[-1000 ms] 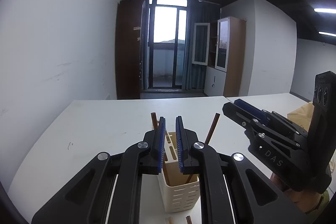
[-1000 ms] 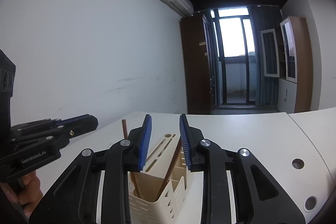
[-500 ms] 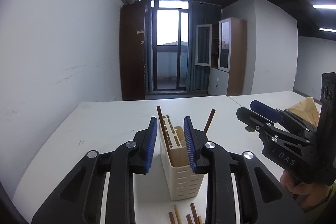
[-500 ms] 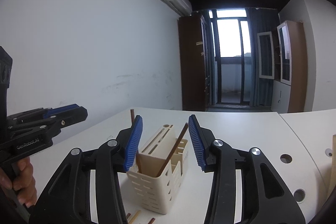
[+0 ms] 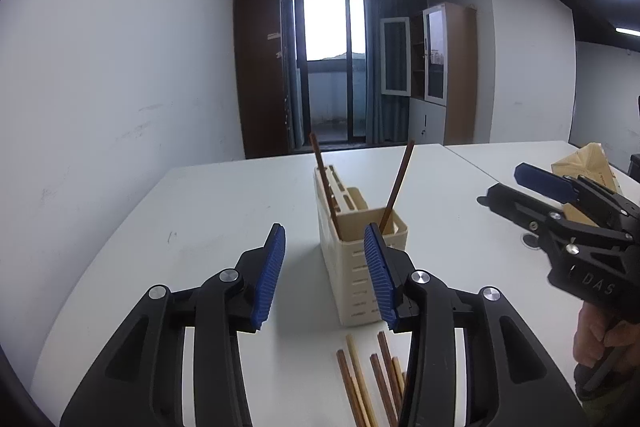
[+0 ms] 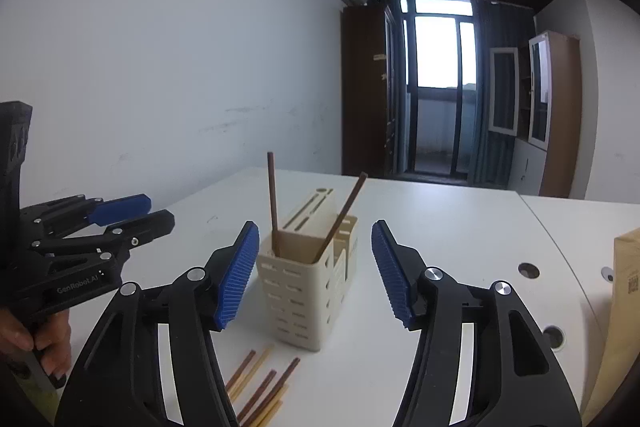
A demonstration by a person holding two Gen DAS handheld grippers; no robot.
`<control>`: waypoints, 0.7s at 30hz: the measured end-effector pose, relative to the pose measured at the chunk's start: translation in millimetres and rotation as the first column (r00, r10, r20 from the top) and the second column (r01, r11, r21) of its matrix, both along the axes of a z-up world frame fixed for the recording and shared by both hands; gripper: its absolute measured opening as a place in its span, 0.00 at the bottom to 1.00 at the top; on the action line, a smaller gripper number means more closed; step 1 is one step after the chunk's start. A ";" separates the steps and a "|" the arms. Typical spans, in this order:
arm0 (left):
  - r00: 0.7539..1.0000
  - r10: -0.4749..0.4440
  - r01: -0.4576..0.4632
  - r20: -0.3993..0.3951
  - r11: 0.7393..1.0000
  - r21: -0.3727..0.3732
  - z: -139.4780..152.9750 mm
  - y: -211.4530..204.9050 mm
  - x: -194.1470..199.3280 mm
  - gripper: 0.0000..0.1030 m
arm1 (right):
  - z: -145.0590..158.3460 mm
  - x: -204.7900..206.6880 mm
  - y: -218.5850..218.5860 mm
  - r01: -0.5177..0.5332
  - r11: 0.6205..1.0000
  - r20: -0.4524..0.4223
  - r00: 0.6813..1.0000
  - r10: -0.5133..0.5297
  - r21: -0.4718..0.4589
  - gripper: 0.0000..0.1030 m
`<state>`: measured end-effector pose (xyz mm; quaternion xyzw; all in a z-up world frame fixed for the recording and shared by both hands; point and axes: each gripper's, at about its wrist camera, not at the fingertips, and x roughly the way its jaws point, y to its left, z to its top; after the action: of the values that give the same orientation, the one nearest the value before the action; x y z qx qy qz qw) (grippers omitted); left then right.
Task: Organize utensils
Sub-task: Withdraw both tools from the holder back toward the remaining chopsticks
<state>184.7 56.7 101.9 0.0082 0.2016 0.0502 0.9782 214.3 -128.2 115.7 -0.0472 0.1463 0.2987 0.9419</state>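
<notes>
Left tongs (image 5: pixel 325 267) and right tongs (image 6: pixel 314 273): both widened and drawn back since a second ago, empty. Holder (image 6: pixel 306 287): ahead between them, two chopsticks (image 6: pixel 273 203) deposited. Loose chopsticks (image 5: pixel 366 379): on surface (image 5: pixel 224 203) beneath tongs, likely next.

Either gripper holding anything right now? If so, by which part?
Nothing held. The left gripper and right gripper are both open and empty; chopsticks lie loose on the table.
</notes>
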 end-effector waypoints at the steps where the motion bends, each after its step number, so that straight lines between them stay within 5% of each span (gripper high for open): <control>1: 1.000 0.002 -0.003 -0.009 1.000 -0.010 -3.8 3.0 -2.4 0.41 | -0.8 0.8 -1.4 0.000 1.000 -0.011 1.000 0.000 -0.003 0.59; 21: 0.987 0.006 -0.015 -0.158 0.999 -0.053 -68.2 11.0 -4.2 0.45 | -92.2 -25.7 -6.4 -0.005 0.993 -0.226 0.974 -0.021 -0.115 0.64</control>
<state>180.5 67.7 33.7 -0.0152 0.2797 0.0491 0.9587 188.6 -134.7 23.5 -0.0663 0.2699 0.2895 0.9159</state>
